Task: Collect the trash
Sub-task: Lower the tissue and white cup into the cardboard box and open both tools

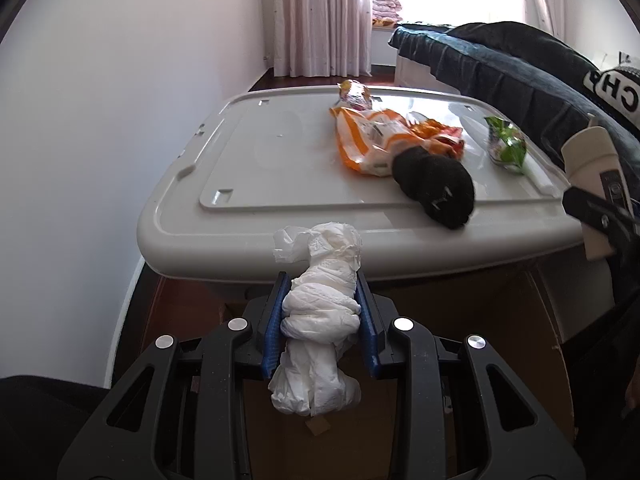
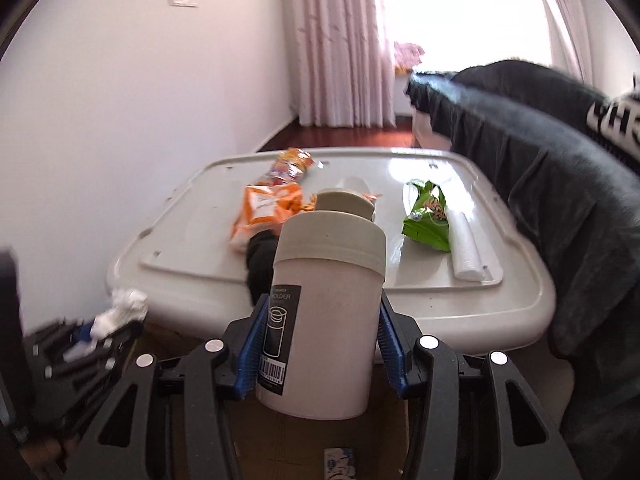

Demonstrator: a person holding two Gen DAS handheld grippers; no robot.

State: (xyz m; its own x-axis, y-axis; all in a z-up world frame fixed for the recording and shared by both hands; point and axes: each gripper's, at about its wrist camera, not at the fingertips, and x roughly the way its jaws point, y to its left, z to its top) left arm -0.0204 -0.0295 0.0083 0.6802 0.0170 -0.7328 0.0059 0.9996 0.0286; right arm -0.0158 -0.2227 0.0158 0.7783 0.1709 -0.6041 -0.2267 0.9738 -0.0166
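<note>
Now my left gripper (image 1: pixel 322 312) is clamped on the crumpled white tissue (image 1: pixel 320 320) just before the lid's (image 1: pixel 280 184) near edge, my right gripper (image 2: pixel 318 344) grips the beige container (image 2: pixel 328 304), and wrappers (image 1: pixel 380 140) lie on the lid's right half, its left half being free.

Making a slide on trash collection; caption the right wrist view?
Right gripper clamps a beige lidded container before a wrapper-strewn white bin lid.

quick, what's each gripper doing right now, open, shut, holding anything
Left gripper: closed on the wad of white tissue.
Right gripper: closed on the beige lidded container.
</note>
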